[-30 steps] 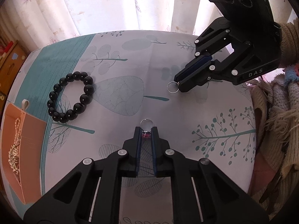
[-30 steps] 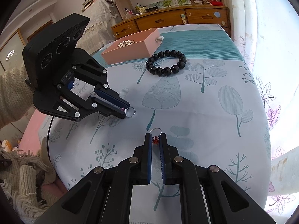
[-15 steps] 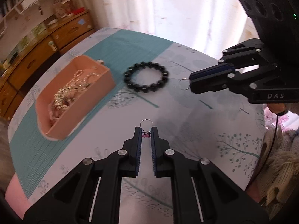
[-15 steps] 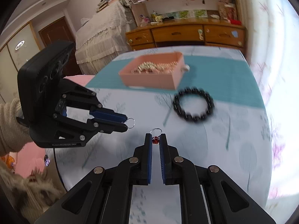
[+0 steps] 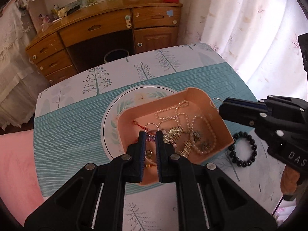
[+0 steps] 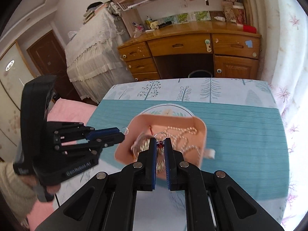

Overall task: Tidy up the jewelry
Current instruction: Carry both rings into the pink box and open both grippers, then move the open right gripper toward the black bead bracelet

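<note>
My left gripper is shut on a silver ring with a purple stone and holds it over the near-left part of the pink jewelry box. My right gripper is shut on a silver ring with a red stone above the same box. The right gripper also shows in the left wrist view, at the box's right rim. The left gripper shows in the right wrist view, left of the box. The box holds pearl and gold chains. A black bead bracelet lies on the cloth right of the box.
The box sits on a teal and white leaf-print tablecloth, over a round printed medallion. A wooden desk with drawers stands beyond the table's far edge. White curtains hang at the right. A pink surface lies left.
Both grippers have swung from above the open cloth to over the pink box, each still holding its ring. The bracelet now lies to the right of the box in view.
</note>
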Action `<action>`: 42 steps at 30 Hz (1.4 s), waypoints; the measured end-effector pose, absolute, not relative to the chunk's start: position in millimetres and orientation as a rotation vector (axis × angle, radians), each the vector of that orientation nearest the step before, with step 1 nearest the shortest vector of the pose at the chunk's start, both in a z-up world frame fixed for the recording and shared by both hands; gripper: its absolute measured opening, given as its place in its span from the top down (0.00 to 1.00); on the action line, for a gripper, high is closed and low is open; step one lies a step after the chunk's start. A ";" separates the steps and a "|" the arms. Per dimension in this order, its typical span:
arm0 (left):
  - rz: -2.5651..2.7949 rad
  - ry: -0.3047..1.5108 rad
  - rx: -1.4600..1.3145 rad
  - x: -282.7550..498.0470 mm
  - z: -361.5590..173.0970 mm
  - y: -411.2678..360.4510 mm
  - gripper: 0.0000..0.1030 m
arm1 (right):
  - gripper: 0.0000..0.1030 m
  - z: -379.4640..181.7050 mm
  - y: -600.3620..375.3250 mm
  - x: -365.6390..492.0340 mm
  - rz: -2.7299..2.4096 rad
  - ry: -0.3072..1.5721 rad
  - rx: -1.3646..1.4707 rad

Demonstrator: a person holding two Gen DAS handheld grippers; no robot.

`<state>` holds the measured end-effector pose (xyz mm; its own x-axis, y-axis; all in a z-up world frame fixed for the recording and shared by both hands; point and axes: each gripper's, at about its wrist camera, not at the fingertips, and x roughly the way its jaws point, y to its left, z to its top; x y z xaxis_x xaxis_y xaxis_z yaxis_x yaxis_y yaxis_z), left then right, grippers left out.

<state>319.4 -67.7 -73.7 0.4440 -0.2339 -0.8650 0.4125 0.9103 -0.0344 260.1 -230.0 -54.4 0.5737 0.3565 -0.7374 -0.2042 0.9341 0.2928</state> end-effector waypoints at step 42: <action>-0.321 0.940 0.239 209.1 -20.3 -101.5 0.56 | 0.87 -45.4 -281.4 154.1 0.259 0.994 0.238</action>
